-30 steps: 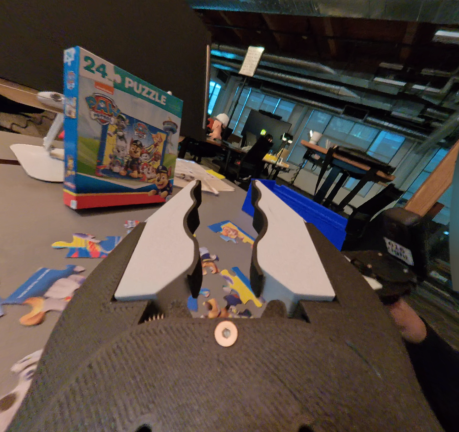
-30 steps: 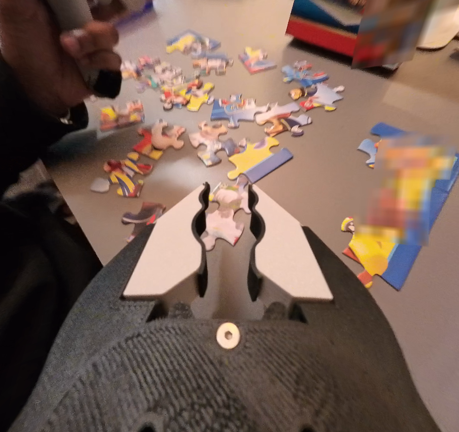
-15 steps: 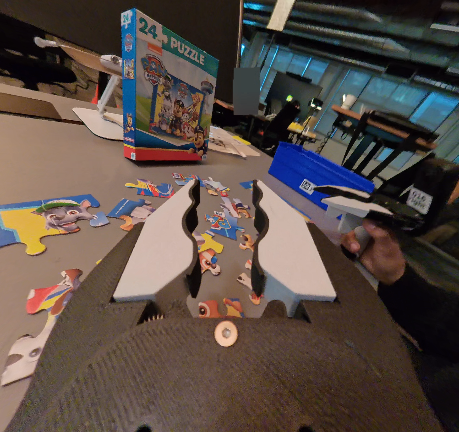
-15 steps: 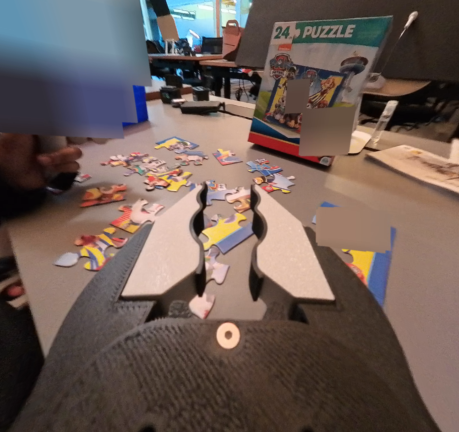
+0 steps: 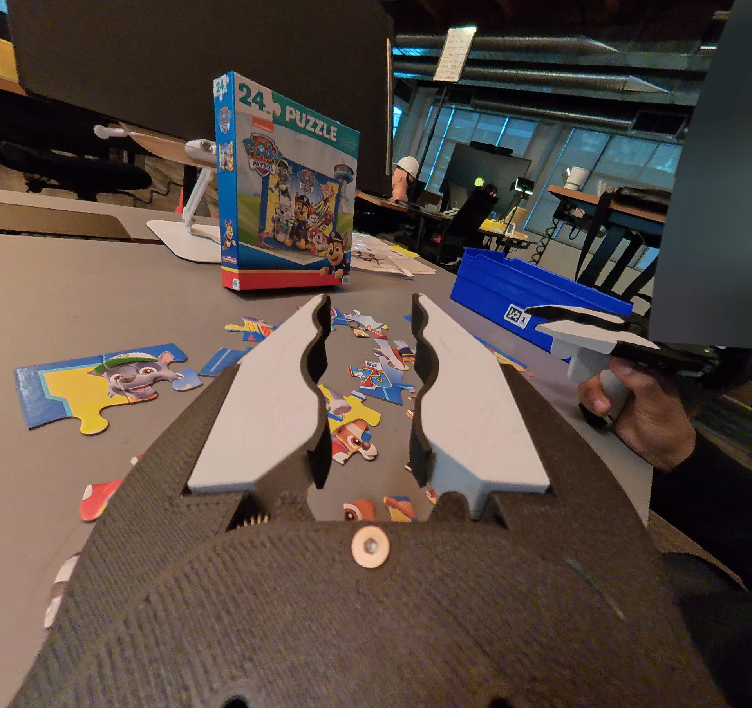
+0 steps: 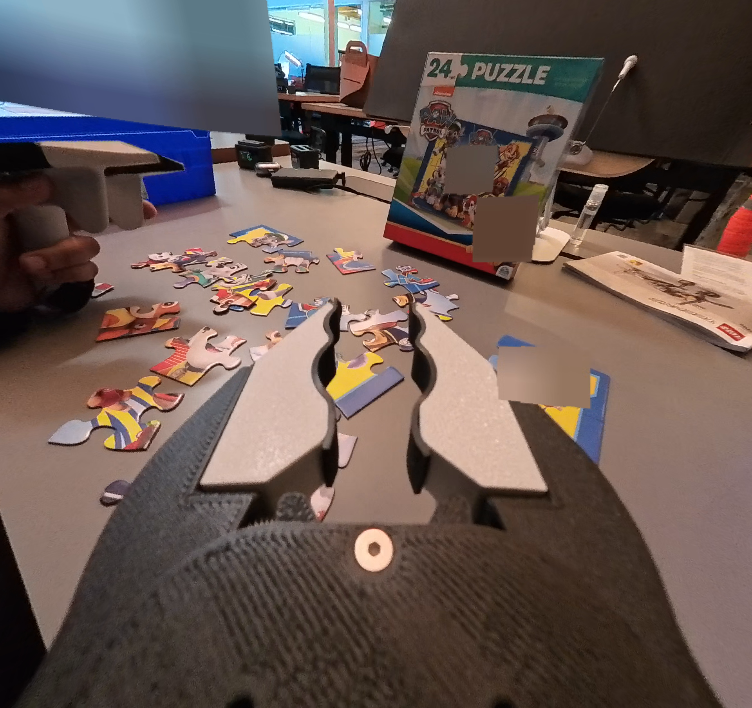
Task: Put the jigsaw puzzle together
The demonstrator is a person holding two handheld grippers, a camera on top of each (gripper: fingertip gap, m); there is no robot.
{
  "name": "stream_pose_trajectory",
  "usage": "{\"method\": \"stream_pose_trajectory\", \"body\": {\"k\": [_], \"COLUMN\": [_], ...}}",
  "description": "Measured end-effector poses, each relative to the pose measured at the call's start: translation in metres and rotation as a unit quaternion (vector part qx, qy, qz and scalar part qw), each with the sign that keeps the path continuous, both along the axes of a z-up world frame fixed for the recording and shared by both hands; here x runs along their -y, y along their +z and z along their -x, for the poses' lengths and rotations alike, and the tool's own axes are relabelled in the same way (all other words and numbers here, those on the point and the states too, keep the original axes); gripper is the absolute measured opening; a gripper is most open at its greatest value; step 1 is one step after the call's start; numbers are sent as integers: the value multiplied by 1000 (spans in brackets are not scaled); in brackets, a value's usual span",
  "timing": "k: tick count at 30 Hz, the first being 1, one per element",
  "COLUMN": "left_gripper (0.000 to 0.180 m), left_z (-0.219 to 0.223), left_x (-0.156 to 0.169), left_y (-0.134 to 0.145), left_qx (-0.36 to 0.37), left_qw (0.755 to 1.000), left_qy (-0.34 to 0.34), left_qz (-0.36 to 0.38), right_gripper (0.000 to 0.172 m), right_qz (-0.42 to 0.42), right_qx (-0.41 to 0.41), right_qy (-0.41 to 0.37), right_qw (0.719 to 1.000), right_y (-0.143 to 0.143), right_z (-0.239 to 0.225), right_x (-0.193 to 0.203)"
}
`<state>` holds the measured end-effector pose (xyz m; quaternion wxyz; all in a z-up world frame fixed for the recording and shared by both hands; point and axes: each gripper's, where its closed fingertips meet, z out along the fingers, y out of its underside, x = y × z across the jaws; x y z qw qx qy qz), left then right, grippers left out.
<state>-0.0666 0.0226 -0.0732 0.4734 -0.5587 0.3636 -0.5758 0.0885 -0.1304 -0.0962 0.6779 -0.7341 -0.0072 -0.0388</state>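
Several loose puzzle pieces lie scattered on the grey table. My left gripper is open and empty, hovering low over them, with a yellow pup piece lying on the table below its gap. My right gripper is open and empty above a yellow and blue piece. A joined section with a grey pup lies left of the left gripper; it also shows in the right wrist view. The puzzle box stands upright behind the pieces. Each view shows the other gripper in a hand: right, left.
A blue bin sits at the table's far right edge. A booklet, a small clear bottle and a white lamp base lie near the box. Black devices sit at the back. A dark panel stands behind. My hands' fingertips stand some 25 centimeters from each other.
Both views have swung up from looking down at the pieces to looking across the table at the box. Both grippers stayed open and took hold of nothing.
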Motion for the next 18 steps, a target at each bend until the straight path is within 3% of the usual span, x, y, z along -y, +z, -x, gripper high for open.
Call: {"method": "stream_pose_trajectory", "body": {"k": [2, 7, 11, 18], "left_gripper": [39, 43, 54, 55], "left_z": [7, 53, 60, 66], "left_x": [-5, -51, -69, -73], "left_y": [8, 26, 16, 17], "left_qx": [21, 80, 61, 72], "left_qw": [999, 975, 968, 964], "left_qy": [24, 205, 245, 257], "left_qz": [-13, -22, 8, 15], "right_gripper": [32, 31, 31, 31], "right_qz": [-1, 2, 1, -4], "right_qx": [2, 19, 22, 17], "right_qy": [0, -2, -3, -6], "right_qw": [1000, 1000, 1000, 1000], "right_y": [0, -1, 0, 1], "right_z": [1, 3, 4, 2], "right_x": [0, 0, 0, 1]}}
